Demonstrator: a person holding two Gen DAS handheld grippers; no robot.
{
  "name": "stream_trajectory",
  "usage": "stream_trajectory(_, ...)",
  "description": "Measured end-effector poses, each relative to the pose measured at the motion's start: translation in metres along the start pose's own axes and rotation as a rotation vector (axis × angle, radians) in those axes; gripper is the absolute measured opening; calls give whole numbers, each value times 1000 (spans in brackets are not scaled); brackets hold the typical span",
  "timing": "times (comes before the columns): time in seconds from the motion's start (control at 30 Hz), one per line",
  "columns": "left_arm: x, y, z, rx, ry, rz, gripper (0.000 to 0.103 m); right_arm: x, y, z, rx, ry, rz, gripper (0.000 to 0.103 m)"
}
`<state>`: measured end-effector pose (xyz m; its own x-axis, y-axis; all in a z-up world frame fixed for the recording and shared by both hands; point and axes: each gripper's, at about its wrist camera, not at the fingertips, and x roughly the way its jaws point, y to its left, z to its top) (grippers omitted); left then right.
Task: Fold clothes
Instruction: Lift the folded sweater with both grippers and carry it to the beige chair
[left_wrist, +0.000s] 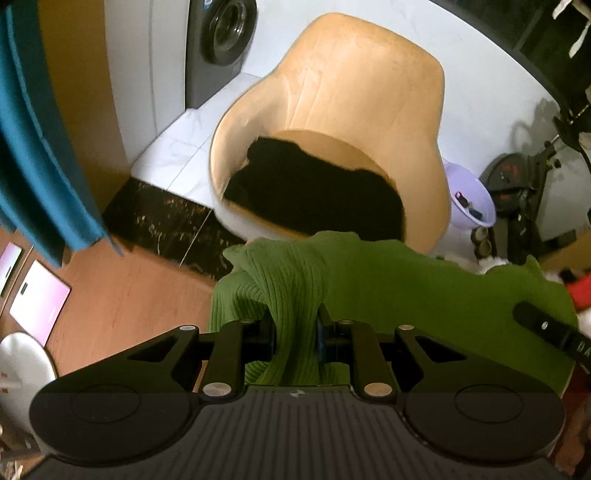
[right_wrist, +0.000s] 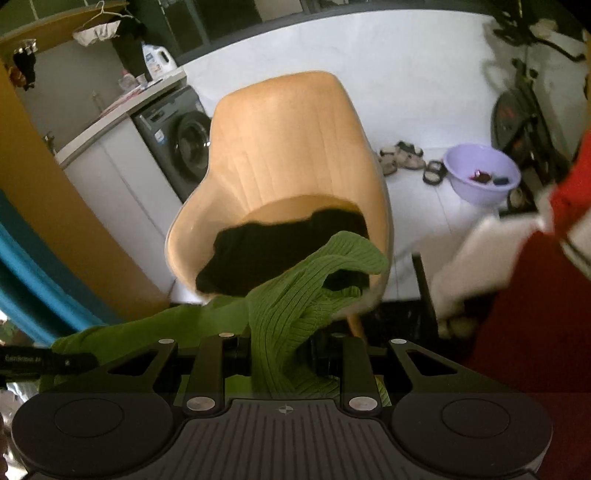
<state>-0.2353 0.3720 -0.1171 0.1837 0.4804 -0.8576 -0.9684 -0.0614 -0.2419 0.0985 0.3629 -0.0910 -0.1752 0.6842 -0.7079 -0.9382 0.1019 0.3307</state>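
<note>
Green ribbed knit garment (left_wrist: 369, 280) held up between 2 hand-held grippers in front of a tan bucket chair (left_wrist: 354, 96).

Left hand-held gripper (left_wrist: 295, 332) was clenched on a bunched fold of the green knit; right hand-held gripper (right_wrist: 275, 350) likewise gripped a fold of it. Cloth stretched between both, hanging before the chair seat. A black garment (left_wrist: 314, 192) lay on that seat. A lilac plastic basin (right_wrist: 480, 173) stood on the white tiled floor (right_wrist: 424, 92) beside the chair.

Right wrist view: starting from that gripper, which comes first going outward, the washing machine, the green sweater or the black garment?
1. Green sweater, clamped in the right gripper.
2. Black garment, ahead on the chair seat.
3. Washing machine, behind the chair, upper left.
</note>
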Motion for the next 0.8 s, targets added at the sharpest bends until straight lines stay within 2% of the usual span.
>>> stream_trajectory(0.27, 56, 5, 91, 7, -15, 6, 19, 81, -10, 88, 51, 19, 12, 22)
stream_trajectory(0.4, 107, 14, 136, -21, 62, -43, 19, 128, -3, 117, 48, 57, -31, 22)
stream_trajectory(0.53, 164, 16, 171, 17, 138, -62, 19, 181, 6, 138, 66, 108, -106, 22)
stream_trajectory(0.67, 216, 18, 200, 38, 206, -50, 19, 241, 9, 153, 82, 151, -152, 22)
stream_trajectory(0.8, 257, 12, 225, 85, 217, -15, 19, 300, 5, 160, 136, 185, -170, 22)
